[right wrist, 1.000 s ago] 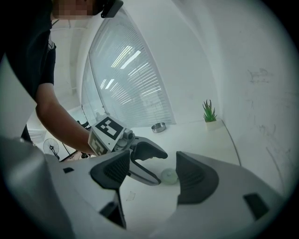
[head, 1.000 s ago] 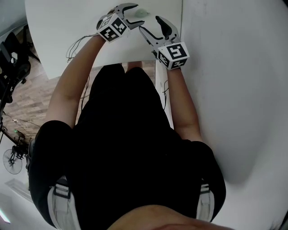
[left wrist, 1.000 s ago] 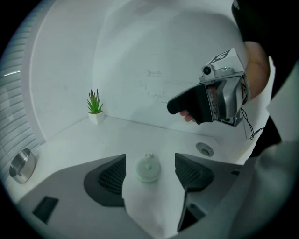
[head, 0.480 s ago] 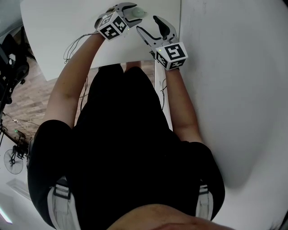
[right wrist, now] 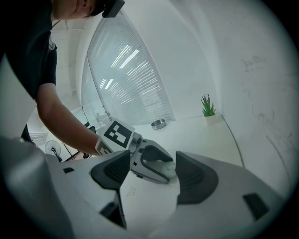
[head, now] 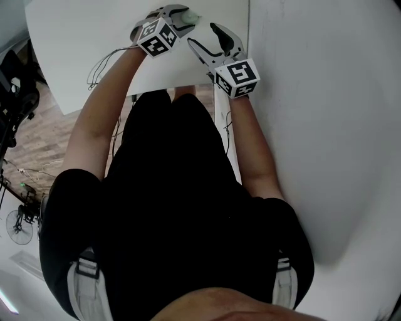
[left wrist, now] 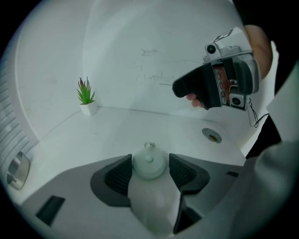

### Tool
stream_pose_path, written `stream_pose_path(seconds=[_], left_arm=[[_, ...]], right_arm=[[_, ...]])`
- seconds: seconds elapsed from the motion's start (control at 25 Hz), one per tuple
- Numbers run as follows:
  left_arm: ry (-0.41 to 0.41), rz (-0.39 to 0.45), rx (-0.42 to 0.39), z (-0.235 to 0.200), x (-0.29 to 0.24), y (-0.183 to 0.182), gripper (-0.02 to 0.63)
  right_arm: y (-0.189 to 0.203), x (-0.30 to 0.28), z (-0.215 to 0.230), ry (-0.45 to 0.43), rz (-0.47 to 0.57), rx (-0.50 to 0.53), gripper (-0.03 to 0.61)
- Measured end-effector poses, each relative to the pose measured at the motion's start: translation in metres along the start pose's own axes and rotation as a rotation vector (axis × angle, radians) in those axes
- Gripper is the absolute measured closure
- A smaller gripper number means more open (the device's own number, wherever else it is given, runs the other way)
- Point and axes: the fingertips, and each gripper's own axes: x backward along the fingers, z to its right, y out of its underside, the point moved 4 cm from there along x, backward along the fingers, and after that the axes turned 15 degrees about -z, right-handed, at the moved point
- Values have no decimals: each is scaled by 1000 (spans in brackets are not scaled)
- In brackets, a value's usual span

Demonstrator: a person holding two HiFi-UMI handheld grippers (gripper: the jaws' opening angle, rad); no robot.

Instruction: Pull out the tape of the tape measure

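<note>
A small round pale-green tape measure [left wrist: 148, 161] lies on the white table [head: 81, 44], its tab end pointing away from me. My left gripper [left wrist: 150, 169] straddles it with a dark pad on each side. Its jaws are closing, and a thin gap still shows at the right pad. In the head view the tape measure [head: 192, 17] sits at the tips of the left gripper [head: 187, 15]. My right gripper [head: 202, 34] hovers just to its right, open, with nothing between its pads [right wrist: 112, 169]. Its own view shows the tape measure [right wrist: 171, 169] inside the left jaws.
A small potted plant [left wrist: 86, 95] stands at the table's far edge by the white wall. A metal bowl [right wrist: 158, 124] sits further along. A round cable hole [left wrist: 212, 135] is set in the tabletop. Wires [head: 103, 63] hang off the near table edge.
Both grippers have drifted slightly away from me and to the left. The left jaws have narrowed around the tape measure. The right jaws have kept their width.
</note>
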Motion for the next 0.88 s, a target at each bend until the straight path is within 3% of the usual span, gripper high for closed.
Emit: stream_pose_path(seconds=[0.16, 0.48, 0.76, 0.88], left_arm=[[-14, -1, 7, -3, 2, 0, 388], [-11, 32, 16, 6, 29, 5, 388], [-54, 88, 70, 3, 102, 16, 388], [-30, 99, 84, 5, 139, 22, 388]], right_arm=[[2, -2, -3, -3, -14, 2, 281], [0, -2, -8, -10, -14, 21, 285], [-30, 0, -37, -55, 4, 113, 302], [-46, 3, -58, -90, 8, 174, 311]])
